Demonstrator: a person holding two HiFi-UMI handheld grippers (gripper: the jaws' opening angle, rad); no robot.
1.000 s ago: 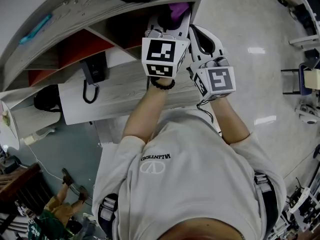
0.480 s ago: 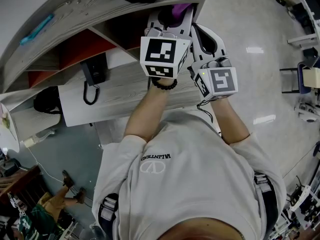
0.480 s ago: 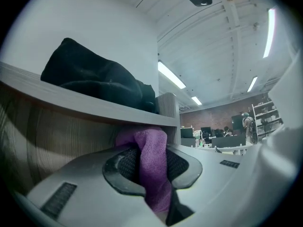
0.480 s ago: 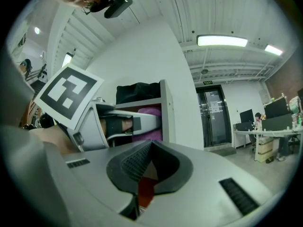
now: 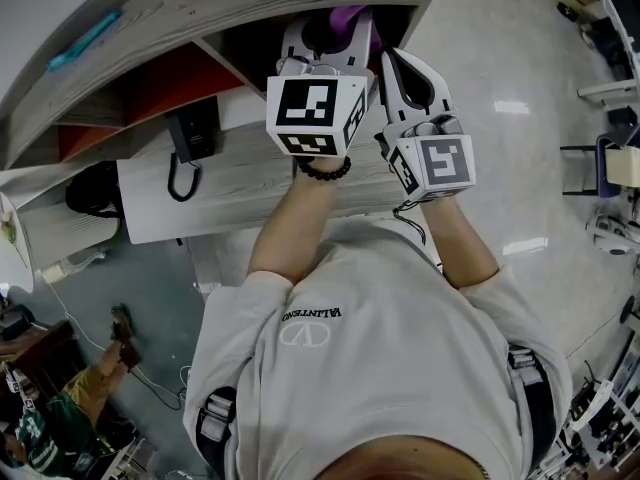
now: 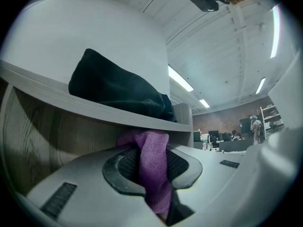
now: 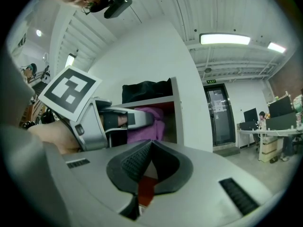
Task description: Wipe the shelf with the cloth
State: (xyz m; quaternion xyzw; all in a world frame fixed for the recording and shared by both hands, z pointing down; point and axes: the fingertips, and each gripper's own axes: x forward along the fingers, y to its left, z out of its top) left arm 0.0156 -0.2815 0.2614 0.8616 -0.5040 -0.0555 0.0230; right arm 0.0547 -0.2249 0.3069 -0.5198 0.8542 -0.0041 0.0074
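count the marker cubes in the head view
2. One cube sits on the left tongs, which grip the purple cloth; the other cube on the right tongs. None look hidden.

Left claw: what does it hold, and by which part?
The left claw pinches the purple cloth by a bunched fold, with cloth showing beyond the jaws.

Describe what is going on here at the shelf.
A person stands at a wooden shelf with a gripper in each hand. The left claw is shut on a purple cloth, held at a compartment just under the board that carries a dark bundle. The right claw is shut with nothing in it, beside the left.
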